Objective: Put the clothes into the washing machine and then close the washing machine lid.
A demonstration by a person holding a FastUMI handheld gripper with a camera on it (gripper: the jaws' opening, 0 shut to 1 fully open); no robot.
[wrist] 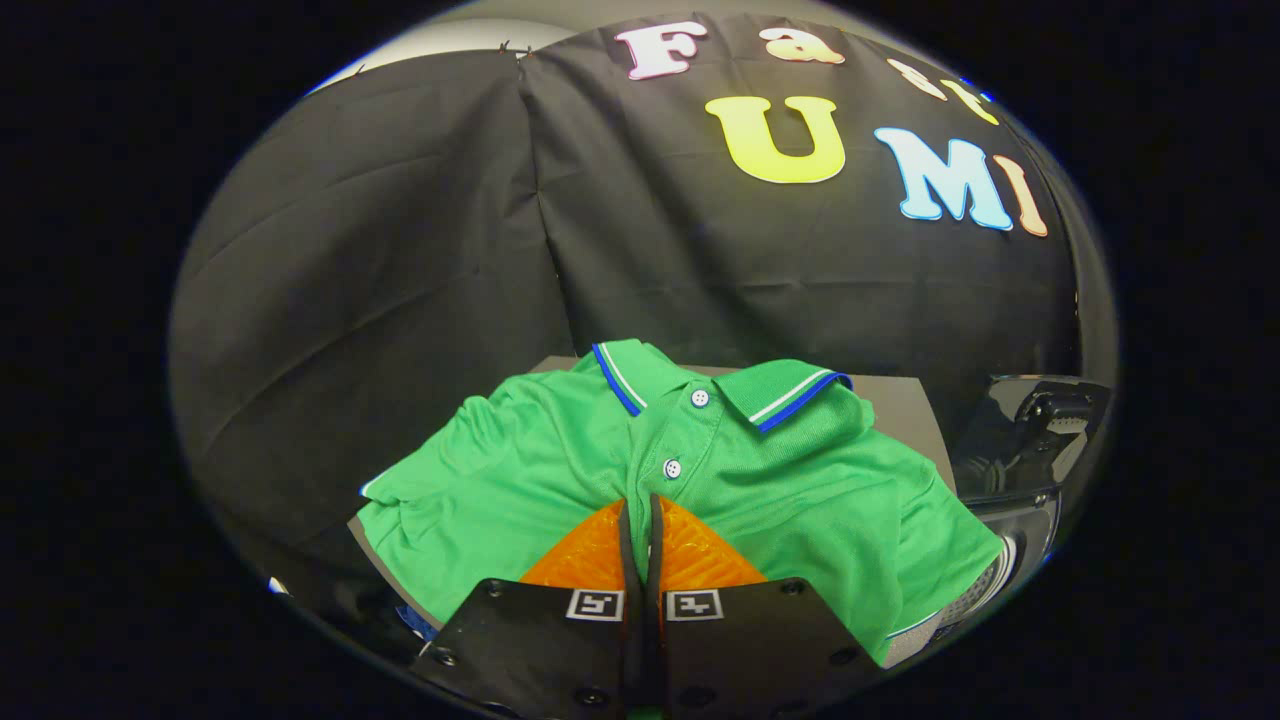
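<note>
A green polo shirt (800, 480) with a blue and white striped collar lies spread on a grey table top (905, 405), collar away from me and buttons facing up. My gripper (640, 500) is shut, its fingers pressed together on the shirt's front just below the lower button, with a sliver of green cloth showing between them. To the right of the shirt stands the washing machine (1035, 500); its dark glossy lid (1040, 425) is raised and part of the pale drum opening (985, 590) shows beneath the shirt's right sleeve.
The black cloth wall (400, 280) hangs close behind the table. The table's left edge (375, 545) runs just past the shirt's left sleeve, with a dark drop beyond it.
</note>
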